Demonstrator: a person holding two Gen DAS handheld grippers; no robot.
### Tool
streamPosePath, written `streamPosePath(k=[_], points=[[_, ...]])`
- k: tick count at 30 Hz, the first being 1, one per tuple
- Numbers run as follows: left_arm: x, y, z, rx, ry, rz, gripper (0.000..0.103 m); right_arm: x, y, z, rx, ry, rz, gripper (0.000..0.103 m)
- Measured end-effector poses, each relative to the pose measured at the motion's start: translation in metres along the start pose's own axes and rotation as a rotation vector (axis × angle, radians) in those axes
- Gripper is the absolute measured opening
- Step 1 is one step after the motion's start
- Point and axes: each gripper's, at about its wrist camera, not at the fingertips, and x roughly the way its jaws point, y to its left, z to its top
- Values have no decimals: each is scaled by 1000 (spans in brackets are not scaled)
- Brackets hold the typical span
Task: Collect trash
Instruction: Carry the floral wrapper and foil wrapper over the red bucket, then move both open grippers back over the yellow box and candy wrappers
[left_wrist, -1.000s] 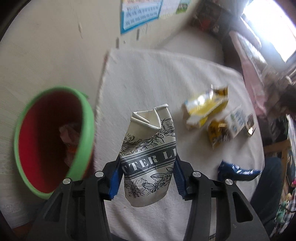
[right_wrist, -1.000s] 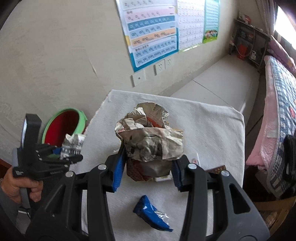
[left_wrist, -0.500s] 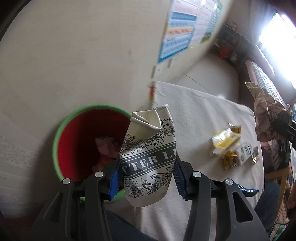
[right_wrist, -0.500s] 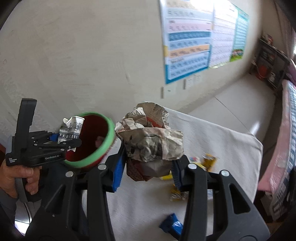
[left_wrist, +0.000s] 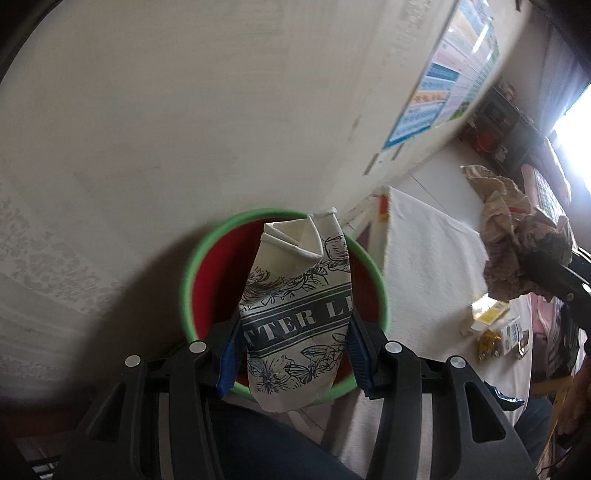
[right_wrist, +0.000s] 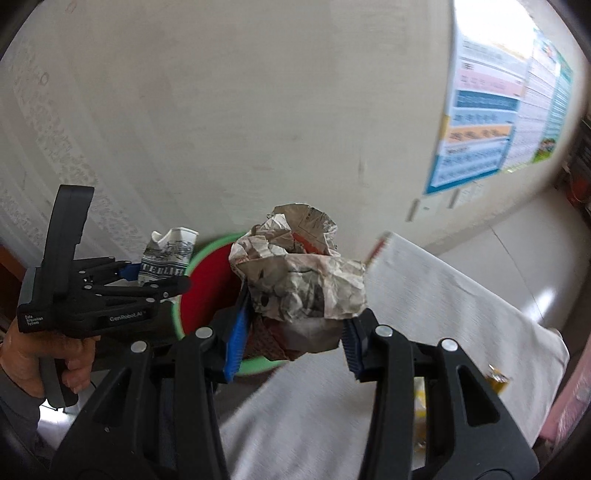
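Observation:
My left gripper (left_wrist: 293, 350) is shut on a crushed paper cup (left_wrist: 295, 306) with black floral print, held right above the green-rimmed red bin (left_wrist: 192, 280). My right gripper (right_wrist: 291, 343) is shut on a crumpled wad of printed paper (right_wrist: 299, 284), hanging over the bin's (right_wrist: 207, 295) right edge. In the right wrist view the left gripper (right_wrist: 147, 275) with the cup (right_wrist: 166, 254) sits at the left, gripped by a hand (right_wrist: 33, 350). The wad (left_wrist: 517, 240) also shows at the right of the left wrist view.
The bin stands on the floor against a cream wall, left of a table under a white cloth (left_wrist: 436, 258). Yellow wrappers (left_wrist: 487, 314) and a blue wrapper (left_wrist: 502, 398) lie on the cloth. Posters (right_wrist: 487, 122) hang on the wall.
Both grippers have swung left from over the table to the bin, still holding the cup and the paper wad. The bin has come to the middle of both views.

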Motion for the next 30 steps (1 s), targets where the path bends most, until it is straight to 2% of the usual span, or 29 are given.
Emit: streamPosePath(k=[8,16,19,21,25,28,30], points=[[4,33,7,-52,1,-18,47,38,30,19,-38,27,46,43],[15,41,7,-48,18,-47,48,65,38,27,-43,59,72,45],[18,42,6,-56,25,-57,50,69,39,27,-39,65,79,52],[19,44,5,-59,26,-52,69,70,40,26,-35,70,80,64],[22,43,3,-69,33,-50,74,63,37,27,-18,51,78,78],[22,41,-1,-66,36,-49,75,57,36,28,-9,37,71,83],[20,37,-1,-63,31,-48,82,51,35,28,-5,29,64,87]])
